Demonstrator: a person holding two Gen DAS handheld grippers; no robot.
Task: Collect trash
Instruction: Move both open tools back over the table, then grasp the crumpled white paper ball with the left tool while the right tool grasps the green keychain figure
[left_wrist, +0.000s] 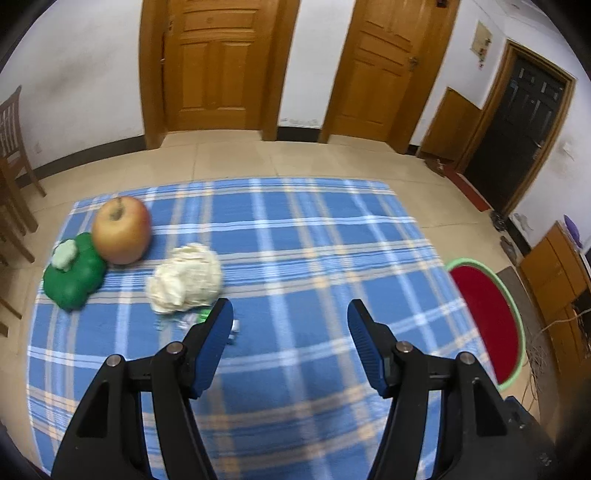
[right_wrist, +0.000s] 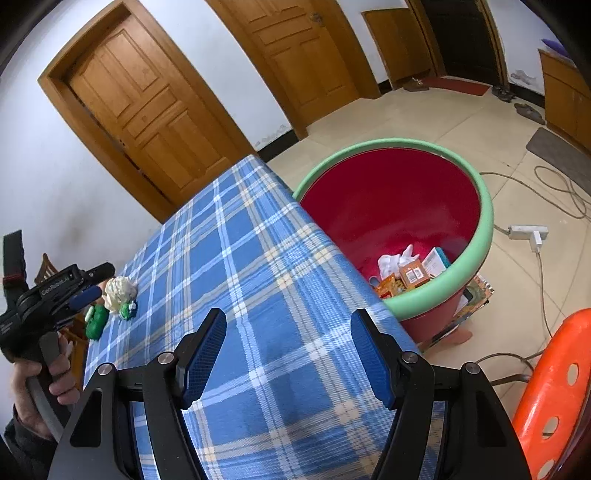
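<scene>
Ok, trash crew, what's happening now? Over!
Left gripper open, empty, near crumpled tissue. Right gripper open, empty, beside bin. Apple and green toy sit close by.

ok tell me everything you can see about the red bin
The bin is a round tub, red inside and out, with a thick pale green rim, plastic by the look of it. It stands upright on the floor, close against the far right edge of the table, its rim below the tabletop. At the bottom lies trash: white crumpled paper and small orange and white boxes. It seems to sit on something flat and printed. The left wrist view shows only part of its rim and red inside.
</scene>
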